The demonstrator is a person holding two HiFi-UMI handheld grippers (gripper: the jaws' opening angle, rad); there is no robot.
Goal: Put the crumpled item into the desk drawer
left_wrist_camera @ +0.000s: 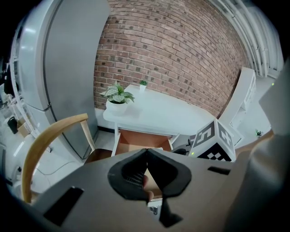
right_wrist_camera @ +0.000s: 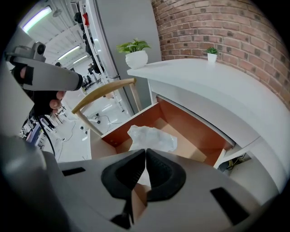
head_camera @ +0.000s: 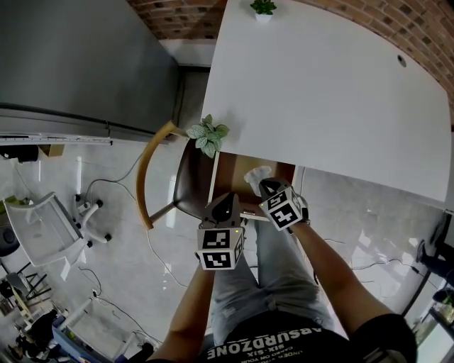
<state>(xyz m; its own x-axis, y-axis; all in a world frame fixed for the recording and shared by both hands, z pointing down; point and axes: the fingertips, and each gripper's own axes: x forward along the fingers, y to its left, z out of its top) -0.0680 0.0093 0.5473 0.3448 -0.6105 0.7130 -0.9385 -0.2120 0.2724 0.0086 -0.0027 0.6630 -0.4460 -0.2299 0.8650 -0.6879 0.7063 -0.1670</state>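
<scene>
Looking down from the head view, saw the white desk (head_camera: 333, 92) with its drawer (head_camera: 230, 166) pulled open at the near edge. Found the crumpled item (head_camera: 256, 174), white, lying inside the open drawer on its floor. Spotted the right gripper (head_camera: 267, 186) right at the near edge of that item, over the drawer. Read its jaws in the right gripper view as pressed together at the tips, with the crumpled item directly behind them. Could not tell about any fold caught between the tips. Found the left gripper (head_camera: 228, 203) just beside the right one, to its left, near the drawer's front left corner. Read its jaws in the left gripper view as pressed together too, pinching nothing, aimed toward the open drawer. Noted a wooden chair (head_camera: 150, 177) left of the drawer, with its curved back toward the floor side. Noted a leafy potted plant (head_camera: 208, 135) on the desk's near left corner and a smaller plant (head_camera: 263, 7) at the far edge by the brick wall (head_camera: 184, 18). Logged a grey cabinet (head_camera: 78, 64) to the left of the desk.
</scene>
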